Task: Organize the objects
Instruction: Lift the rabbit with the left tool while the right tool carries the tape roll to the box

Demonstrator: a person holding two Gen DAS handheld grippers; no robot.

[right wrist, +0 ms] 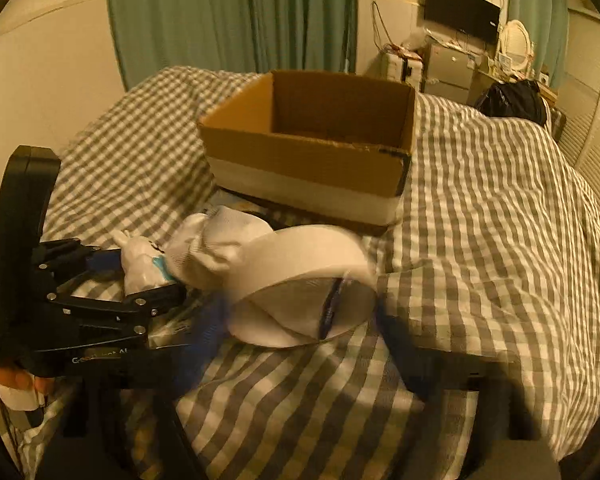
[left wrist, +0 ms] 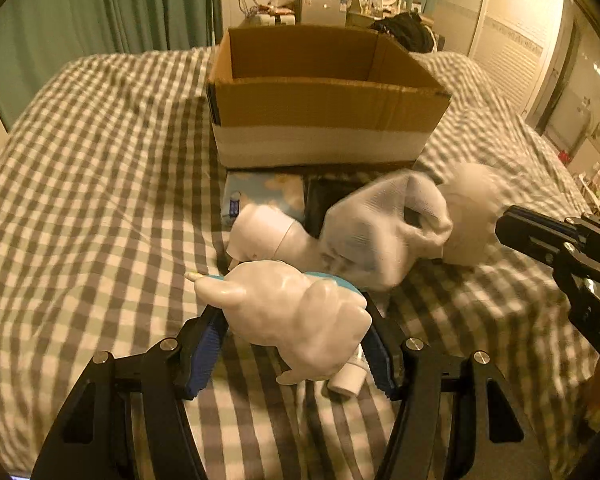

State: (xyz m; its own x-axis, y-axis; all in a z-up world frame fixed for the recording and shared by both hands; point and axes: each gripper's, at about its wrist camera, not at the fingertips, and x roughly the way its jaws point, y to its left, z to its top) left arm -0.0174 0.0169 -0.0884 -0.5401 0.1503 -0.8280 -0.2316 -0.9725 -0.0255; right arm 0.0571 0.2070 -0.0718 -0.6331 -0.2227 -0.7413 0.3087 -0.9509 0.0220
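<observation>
An open cardboard box (left wrist: 324, 104) stands on the checked bed; it also shows in the right wrist view (right wrist: 308, 148). My left gripper (left wrist: 292, 340) is shut on a white rabbit figure (left wrist: 296, 320), seen from the side in the right wrist view (right wrist: 140, 268). A small white tube (left wrist: 350, 376) lies under the figure. My right gripper (right wrist: 300, 328) is blurred by motion around a white tape roll (right wrist: 304, 280), which also shows in the left wrist view (left wrist: 472, 216); its grip is unclear. A white sock (left wrist: 384, 228) lies between the figure and the roll, also visible in the right wrist view (right wrist: 216, 244).
A white bottle (left wrist: 268, 232), a blue-patterned packet (left wrist: 268, 192) and a dark flat item (left wrist: 328, 200) lie in front of the box. A black bag (right wrist: 512, 100) sits at the bed's far end. A cluttered desk (left wrist: 320, 8) stands beyond.
</observation>
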